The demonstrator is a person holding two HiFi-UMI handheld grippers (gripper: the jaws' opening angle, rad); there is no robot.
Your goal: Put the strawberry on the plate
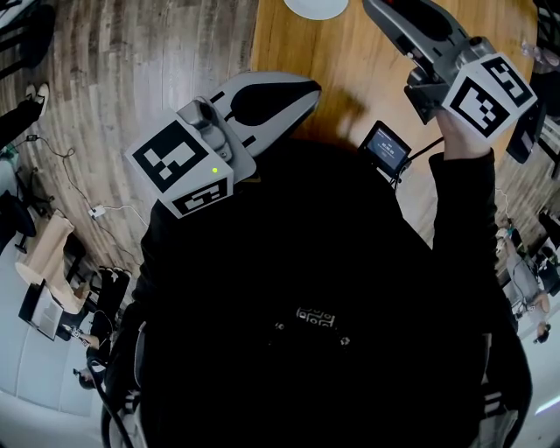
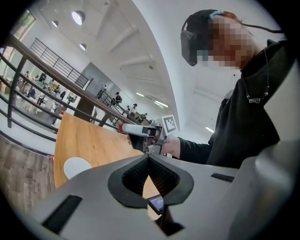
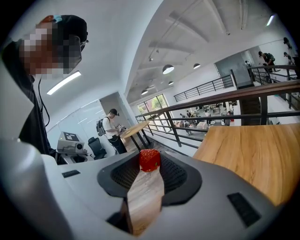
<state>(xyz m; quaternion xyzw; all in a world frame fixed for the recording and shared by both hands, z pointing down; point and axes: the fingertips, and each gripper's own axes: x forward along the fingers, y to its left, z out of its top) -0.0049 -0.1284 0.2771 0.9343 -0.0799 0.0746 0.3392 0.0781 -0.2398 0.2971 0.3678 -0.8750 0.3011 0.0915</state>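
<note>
In the head view my left tongs (image 1: pixel 306 87) and right tongs (image 1: pixel 378 9) reach over the table (image 1: pixel 289 52), with the plate (image 1: pixel 315 7) ahead of both. Only the left gripper view shows those jaws pressed together, empty. Only the right gripper view shows the strawberry (image 3: pixel 149 160) pinched at my jaw tips.

We see bright, even indoor light — ceiling lamps (image 3: pixel 168 69) glow white. Soft sheen, faint shadow on table (image 1: pixel 306 44). Fisheye bends railing (image 3: pixel 234 97) — corners vignetted black. We find focus crisp throughout.
</note>
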